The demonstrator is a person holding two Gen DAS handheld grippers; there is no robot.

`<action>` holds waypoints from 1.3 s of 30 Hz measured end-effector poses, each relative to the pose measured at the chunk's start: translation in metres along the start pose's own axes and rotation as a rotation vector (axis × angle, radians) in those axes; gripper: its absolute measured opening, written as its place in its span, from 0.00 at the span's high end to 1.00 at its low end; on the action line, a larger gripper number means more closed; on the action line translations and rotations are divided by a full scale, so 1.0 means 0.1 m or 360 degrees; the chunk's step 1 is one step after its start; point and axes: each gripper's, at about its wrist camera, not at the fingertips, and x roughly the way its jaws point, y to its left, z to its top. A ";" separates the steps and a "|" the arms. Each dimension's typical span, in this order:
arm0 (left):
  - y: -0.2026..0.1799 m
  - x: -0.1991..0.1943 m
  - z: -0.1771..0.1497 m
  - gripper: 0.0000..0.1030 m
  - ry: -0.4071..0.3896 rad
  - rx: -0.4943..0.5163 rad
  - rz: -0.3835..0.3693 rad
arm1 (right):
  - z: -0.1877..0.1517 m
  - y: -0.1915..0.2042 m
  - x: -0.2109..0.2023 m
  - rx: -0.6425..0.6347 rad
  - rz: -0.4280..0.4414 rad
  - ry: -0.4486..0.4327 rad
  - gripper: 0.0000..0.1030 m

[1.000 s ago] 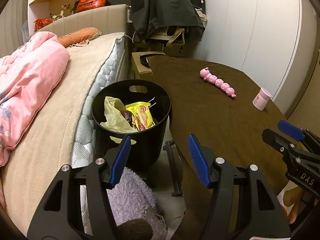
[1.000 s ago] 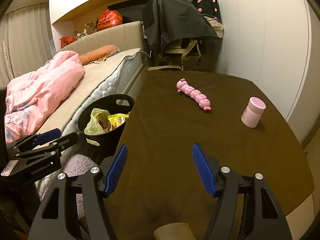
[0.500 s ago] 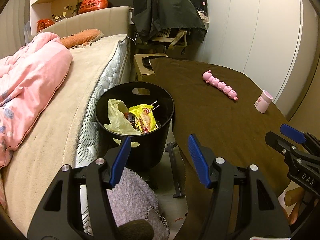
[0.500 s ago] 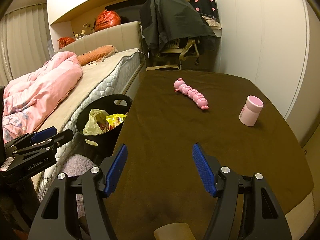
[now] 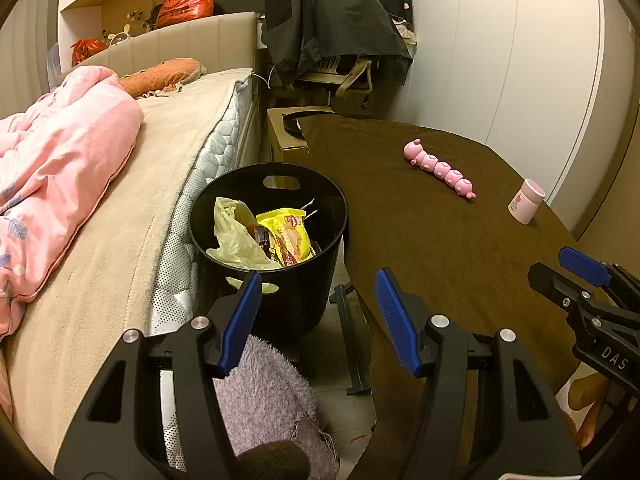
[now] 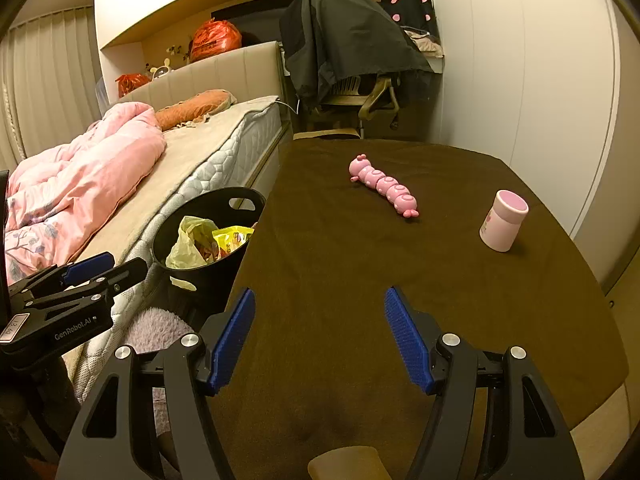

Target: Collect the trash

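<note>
A black trash bin (image 5: 296, 300) stands on the floor between the bed and the table. Inside it lie a pale yellow plastic bag (image 5: 234, 236) and a yellow snack wrapper (image 5: 288, 236). My left gripper (image 5: 318, 280) hovers open just in front of the bin, with nothing between its blue pads. My right gripper (image 6: 320, 296) is open over the near part of the brown-clothed table (image 6: 340, 264), also holding nothing. On the table lie a pink caterpillar toy (image 6: 384, 186) and a pink-capped white cup (image 6: 503, 220). The bin (image 6: 208, 208) also shows at left in the right wrist view.
A bed (image 5: 132, 216) with a pink quilt (image 5: 60, 152) runs along the left. A chair draped with a dark jacket (image 5: 332, 28) and a cardboard box (image 5: 284, 136) stand behind the table. A lilac fluffy cloth (image 5: 264, 392) lies on the floor under my left gripper.
</note>
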 end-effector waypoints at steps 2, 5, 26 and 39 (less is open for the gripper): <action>0.00 0.00 0.00 0.45 0.0002 0.0001 0.0001 | 0.00 0.00 0.00 0.0001 0.0000 0.0000 0.39; -0.01 0.00 0.00 0.45 0.0000 -0.0001 0.0001 | 0.00 -0.01 0.00 -0.0001 0.0001 0.0000 0.39; -0.01 0.00 0.00 0.45 -0.0001 0.0001 0.0001 | 0.00 -0.02 0.00 0.0001 0.0003 0.0001 0.39; 0.02 -0.01 0.00 0.45 -0.0004 0.0008 -0.0004 | 0.00 -0.02 0.00 0.0001 0.0004 -0.0001 0.39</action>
